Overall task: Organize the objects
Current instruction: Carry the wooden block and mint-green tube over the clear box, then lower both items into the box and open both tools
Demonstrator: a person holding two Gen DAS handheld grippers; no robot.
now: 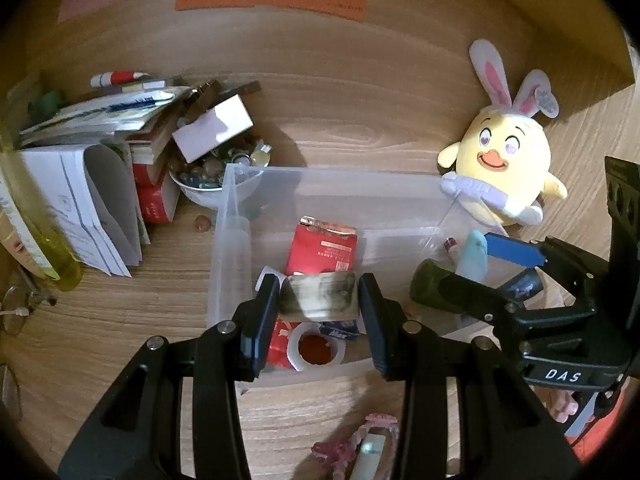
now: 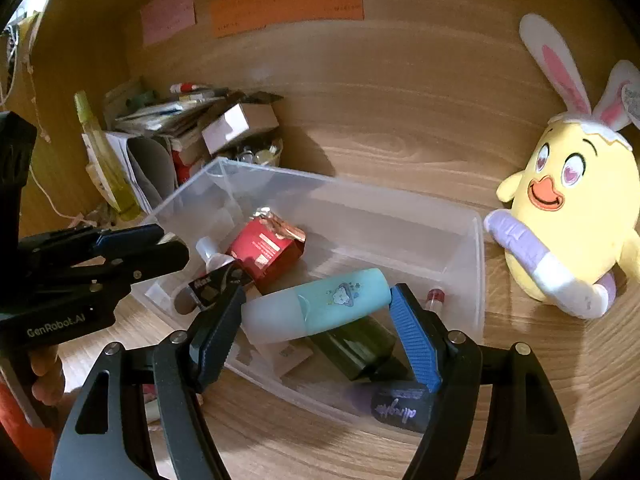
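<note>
Left wrist view. A short cylinder [image 1: 318, 295], pale with dark smudges, is clamped endwise between the pads of the left gripper [image 1: 319, 300] and is held above the near part of a clear bin [image 1: 228, 216] that stands on a wooden desk [image 1: 340, 128]. Inside the bin a red packet [image 1: 322, 250] with torn foil, a white cap [image 1: 316, 348] with an orange centre and a small blue label are seen. At the right the right gripper [image 1: 486, 258] is seen from the side, a mint tube [image 1: 474, 258] being held in it above a dark green bottle [image 1: 426, 286]. A yellow plush [image 1: 506, 160] with rabbit ears is set just beyond the bin's far right corner. Papers [image 1: 80, 184], a small box [image 1: 214, 128] and a bowl [image 1: 200, 192] of trinkets are piled at the left.

Right wrist view. The mint tube [image 2: 320, 304], with a frosted cap, is gripped end to end by the right gripper [image 2: 316, 312] over the bin [image 2: 478, 264]. Beneath it the green bottle [image 2: 356, 344] and the red packet [image 2: 266, 250] lie in the bin; a dark purple object [image 2: 400, 406] lies at the bin's near edge. The left gripper [image 2: 160, 240] is seen at the left edge over the bin's left end; its load is hidden. The plush [image 2: 572, 216] stands at the right.
</note>
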